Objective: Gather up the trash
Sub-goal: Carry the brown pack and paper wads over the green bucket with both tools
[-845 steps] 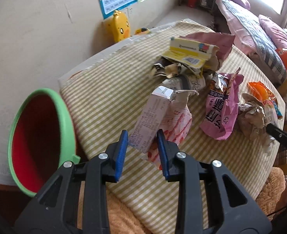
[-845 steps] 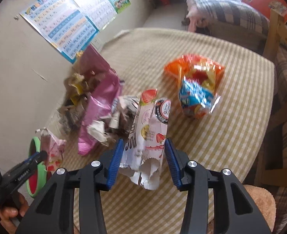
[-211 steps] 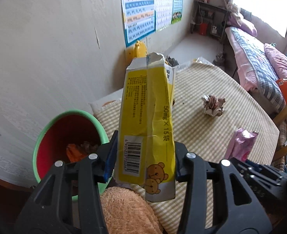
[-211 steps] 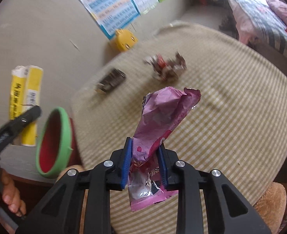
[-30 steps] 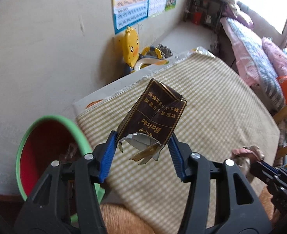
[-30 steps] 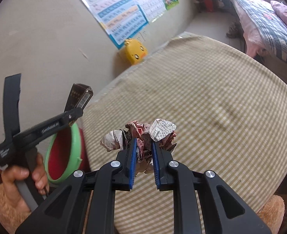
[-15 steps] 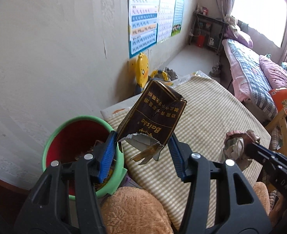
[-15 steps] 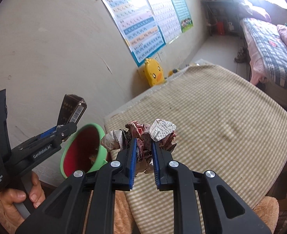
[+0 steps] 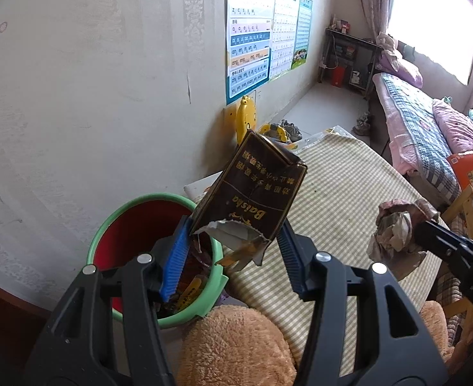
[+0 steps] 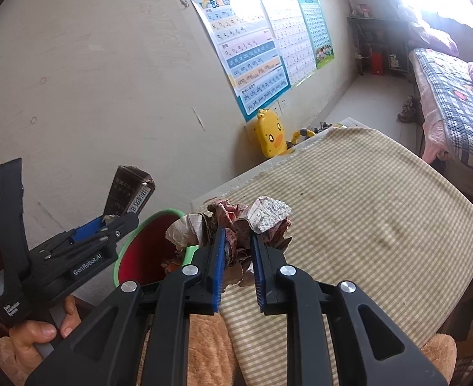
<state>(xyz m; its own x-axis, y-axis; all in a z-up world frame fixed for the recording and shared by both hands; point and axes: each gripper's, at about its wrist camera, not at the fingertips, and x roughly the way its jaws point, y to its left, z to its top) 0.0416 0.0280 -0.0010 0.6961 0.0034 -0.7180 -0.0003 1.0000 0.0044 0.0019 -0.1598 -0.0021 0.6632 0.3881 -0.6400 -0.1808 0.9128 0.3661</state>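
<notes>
A torn dark brown carton [image 9: 255, 189] with gold print stands clamped in my left gripper [image 9: 233, 244], held just right of and above the green-rimmed red bin [image 9: 140, 212]. The bin holds several pieces of trash. A crumpled paper wad [image 10: 239, 225] is pinched in my right gripper [image 10: 238, 241], raised over the table's near left corner beside the bin [image 10: 146, 247]. From the right wrist view the left gripper [image 10: 104, 222] and its carton [image 10: 130, 189] hang left of the bin, a hand gripping the handle. The wad [image 9: 394, 228] also shows at right in the left wrist view.
The checked tablecloth [image 10: 365, 212] covers the table ahead. A yellow duck toy [image 10: 270, 133] stands by the wall beyond it, under posters [image 10: 252, 51]. A bed [image 9: 423, 119] lies at the right. A fuzzy tan cushion [image 9: 236, 341] sits below the grippers.
Both grippers have risen and drawn back from the table, each keeping its load. The bin has come fully into view below the left gripper. The last half second shows little motion.
</notes>
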